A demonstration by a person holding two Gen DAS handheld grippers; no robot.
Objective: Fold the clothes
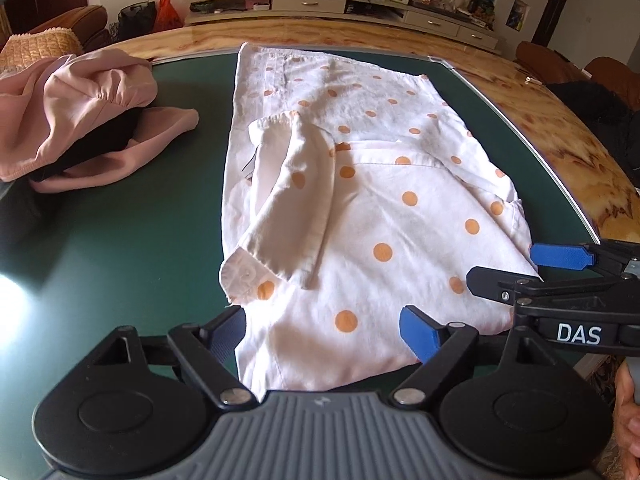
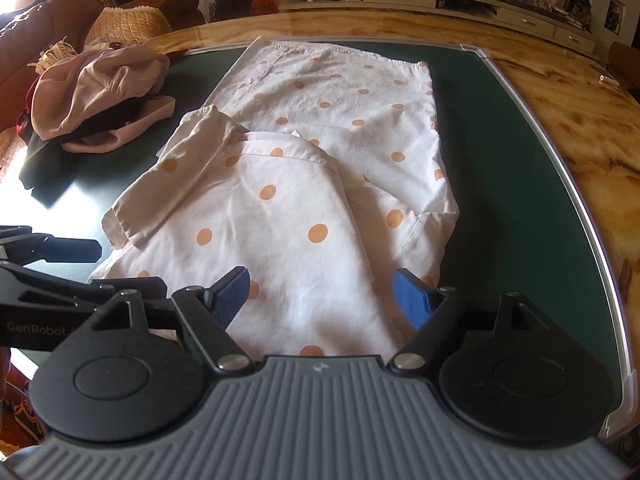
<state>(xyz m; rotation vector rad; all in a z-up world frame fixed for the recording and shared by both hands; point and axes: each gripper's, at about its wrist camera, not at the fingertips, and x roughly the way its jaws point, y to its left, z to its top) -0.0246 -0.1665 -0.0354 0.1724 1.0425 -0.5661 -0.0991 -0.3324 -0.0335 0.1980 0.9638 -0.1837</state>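
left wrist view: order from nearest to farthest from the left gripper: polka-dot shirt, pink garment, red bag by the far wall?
From the left gripper:
1. Polka-dot shirt: right under the open jaws, centre of the green mat.
2. Pink garment: bunched up on the mat's far left.
3. Red bag: off the table, by the far wall, upper left.

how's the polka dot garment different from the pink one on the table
The polka dot garment is white with orange dots; the pink garment is plain pink. The polka dot garment lies spread and partly folded in the middle of the green table; the pink garment sits bunched in a heap at the far left. Neither is held by a gripper.
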